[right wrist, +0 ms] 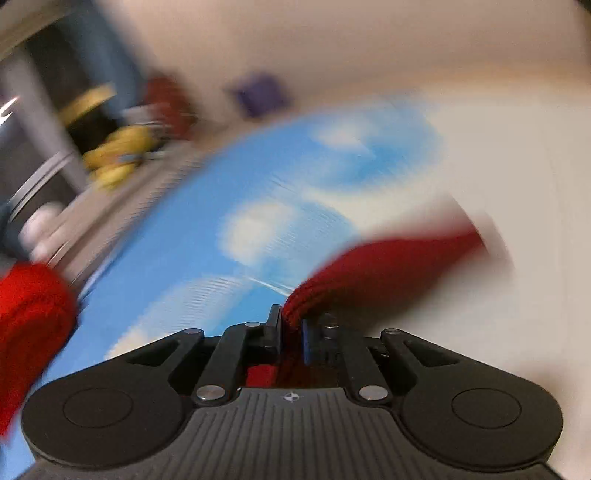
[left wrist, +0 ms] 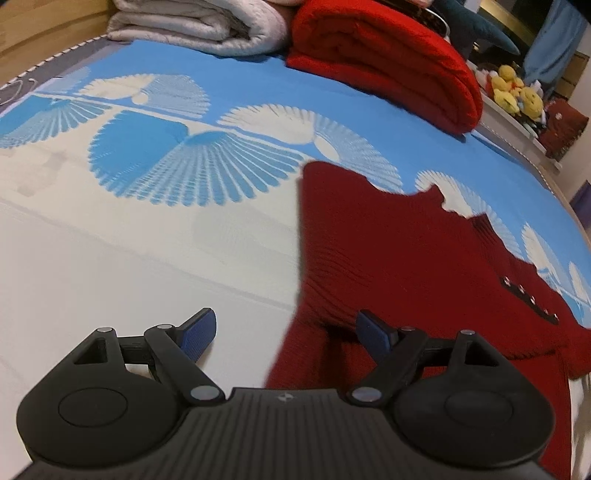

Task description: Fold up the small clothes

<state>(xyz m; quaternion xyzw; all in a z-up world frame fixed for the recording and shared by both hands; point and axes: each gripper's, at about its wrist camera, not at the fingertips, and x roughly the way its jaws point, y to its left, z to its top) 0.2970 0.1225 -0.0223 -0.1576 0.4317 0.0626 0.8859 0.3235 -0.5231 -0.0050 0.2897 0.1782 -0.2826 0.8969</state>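
A dark red knitted garment (left wrist: 399,258) with a row of buttons lies on the blue and white bedsheet (left wrist: 184,155), at the right of the left wrist view. My left gripper (left wrist: 286,332) is open and empty; its right finger is over the garment's lower left edge, its left finger over bare sheet. My right gripper (right wrist: 291,328) is shut on a fold of the same dark red knit (right wrist: 388,266), held above the sheet (right wrist: 258,192). The right wrist view is heavily blurred.
A folded bright red blanket (left wrist: 388,62) and a folded grey quilt (left wrist: 199,26) lie at the far end of the bed. Yellow plush toys (left wrist: 513,92) sit on a shelf beyond the bed's right edge. The red blanket also shows in the right wrist view (right wrist: 29,317).
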